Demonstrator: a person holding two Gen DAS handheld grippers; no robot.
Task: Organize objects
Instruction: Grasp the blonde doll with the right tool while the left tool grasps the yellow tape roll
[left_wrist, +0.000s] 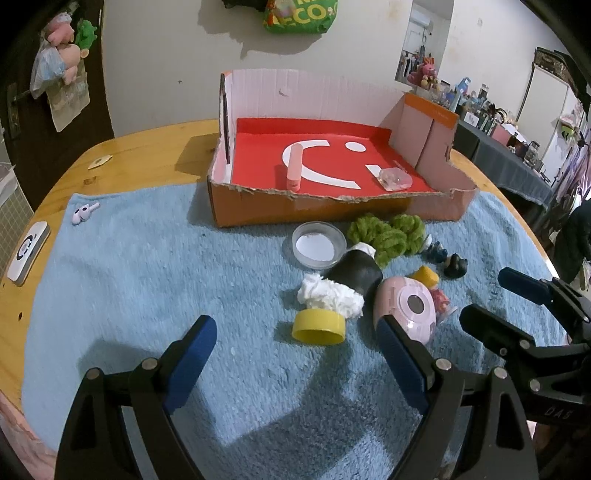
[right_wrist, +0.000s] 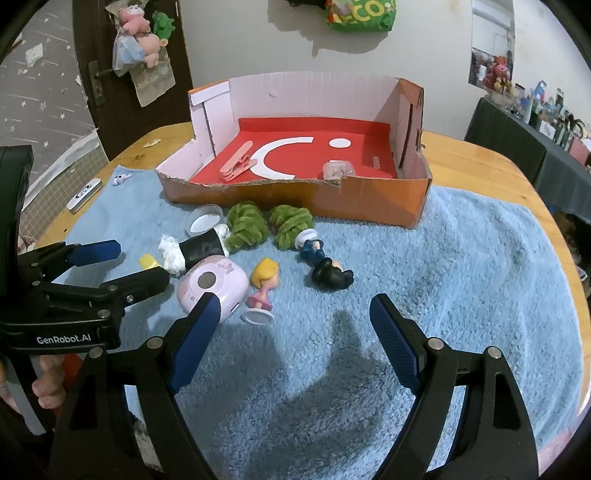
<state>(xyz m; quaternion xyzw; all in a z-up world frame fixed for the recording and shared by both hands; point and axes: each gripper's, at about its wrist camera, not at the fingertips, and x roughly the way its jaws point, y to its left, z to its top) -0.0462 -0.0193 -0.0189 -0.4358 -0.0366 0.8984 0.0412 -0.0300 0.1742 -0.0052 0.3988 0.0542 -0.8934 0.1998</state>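
Two views, itemised for you against the cardboard box (left_wrist: 334, 206).

Left wrist view: your left gripper (left_wrist: 295, 343) hangs spread, nothing between its pads. Inside the box, a pink tube (left_wrist: 294, 167) lies with its long axis toward the back wall; a clear case (left_wrist: 396, 179) sits to its right. Before the box: clear dish (left_wrist: 318, 245), green yarn (left_wrist: 388, 234), yellow cap (left_wrist: 319, 326), pink gadget (left_wrist: 406, 308) partly hidden behind a finger.

Right wrist view: your right gripper (right_wrist: 290, 325) stands wide, empty. Blonde figurine (right_wrist: 263, 286) and dark-haired figurine (right_wrist: 325, 267) lie toppled before the box, heads toward you. The white bundle (right_wrist: 171, 254) is hard to identify.
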